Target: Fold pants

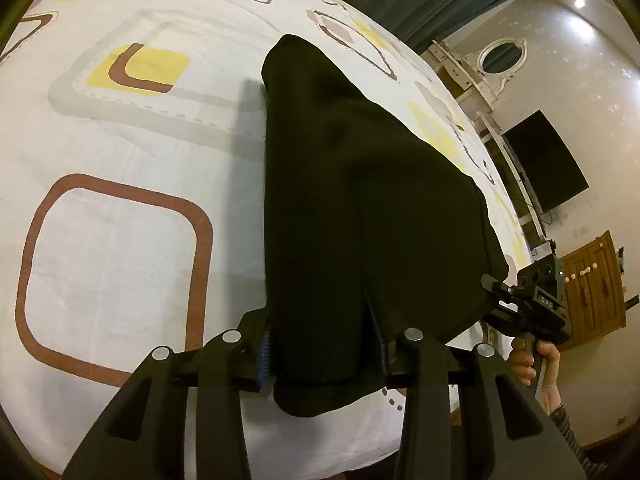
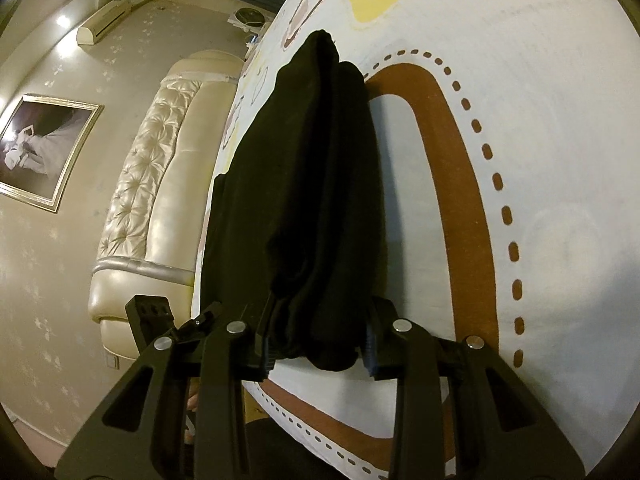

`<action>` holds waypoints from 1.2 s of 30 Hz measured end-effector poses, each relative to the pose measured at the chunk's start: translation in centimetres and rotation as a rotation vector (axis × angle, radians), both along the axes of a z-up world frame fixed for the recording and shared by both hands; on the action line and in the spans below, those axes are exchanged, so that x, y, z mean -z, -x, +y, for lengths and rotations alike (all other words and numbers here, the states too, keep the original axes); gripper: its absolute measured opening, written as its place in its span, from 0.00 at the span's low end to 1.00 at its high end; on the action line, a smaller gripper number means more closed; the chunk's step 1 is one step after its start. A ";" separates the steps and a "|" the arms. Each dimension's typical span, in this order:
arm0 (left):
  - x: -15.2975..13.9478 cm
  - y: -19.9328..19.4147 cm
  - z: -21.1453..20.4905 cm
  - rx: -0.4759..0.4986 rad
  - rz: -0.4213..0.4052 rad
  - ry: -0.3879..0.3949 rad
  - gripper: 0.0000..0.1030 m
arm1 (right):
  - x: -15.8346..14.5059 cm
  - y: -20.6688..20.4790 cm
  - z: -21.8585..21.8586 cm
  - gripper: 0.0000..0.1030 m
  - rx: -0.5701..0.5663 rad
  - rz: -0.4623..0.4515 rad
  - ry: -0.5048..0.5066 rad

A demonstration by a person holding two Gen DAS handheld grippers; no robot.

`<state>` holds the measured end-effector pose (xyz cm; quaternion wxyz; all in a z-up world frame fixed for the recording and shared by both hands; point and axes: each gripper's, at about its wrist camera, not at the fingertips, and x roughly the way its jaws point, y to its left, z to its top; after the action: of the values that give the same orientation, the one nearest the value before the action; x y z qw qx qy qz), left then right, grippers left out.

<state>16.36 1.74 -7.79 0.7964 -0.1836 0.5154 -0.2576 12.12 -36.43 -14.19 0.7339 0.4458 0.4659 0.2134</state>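
Black pants [image 1: 360, 200] hang lifted over the bed, held at one edge by both grippers, with the far end trailing on the sheet. My left gripper [image 1: 324, 356] is shut on the pants' near edge, cloth bunched between its fingers. My right gripper [image 2: 316, 344] is shut on a thick bunch of the same pants [image 2: 304, 200]. The right gripper also shows in the left wrist view [image 1: 496, 292], clamped on the pants' right corner, with a hand on its grip.
The bed sheet [image 1: 120, 200] is white with brown and yellow rounded squares. A tufted cream headboard [image 2: 160, 184] stands at the left of the right wrist view. A dark TV [image 1: 548, 164], a wooden cabinet [image 1: 592, 284] and a framed picture [image 2: 40, 152] are along the walls.
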 end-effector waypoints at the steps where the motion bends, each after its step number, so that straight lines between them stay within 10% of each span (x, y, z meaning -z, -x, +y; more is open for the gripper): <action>1: 0.1 0.1 0.1 0.000 0.001 0.003 0.39 | 0.1 0.1 0.0 0.31 0.002 -0.001 -0.006; 13: -0.5 1.5 -0.1 -0.050 -0.068 -0.106 0.73 | 0.4 0.8 -1.2 0.37 0.032 -0.001 -0.065; 21: -1.8 3.5 0.2 -0.107 -0.103 -0.204 0.76 | 0.0 2.9 -2.4 0.43 0.055 0.024 -0.050; 36: -5.1 9.8 -2.0 -0.169 -0.257 -0.425 0.76 | -5.8 7.5 1.7 0.73 0.058 -0.008 0.463</action>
<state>6.61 -0.25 -2.73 0.8948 -0.0201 0.4353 -0.0972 4.64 -34.74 -8.44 0.8244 0.2777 0.4864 0.0815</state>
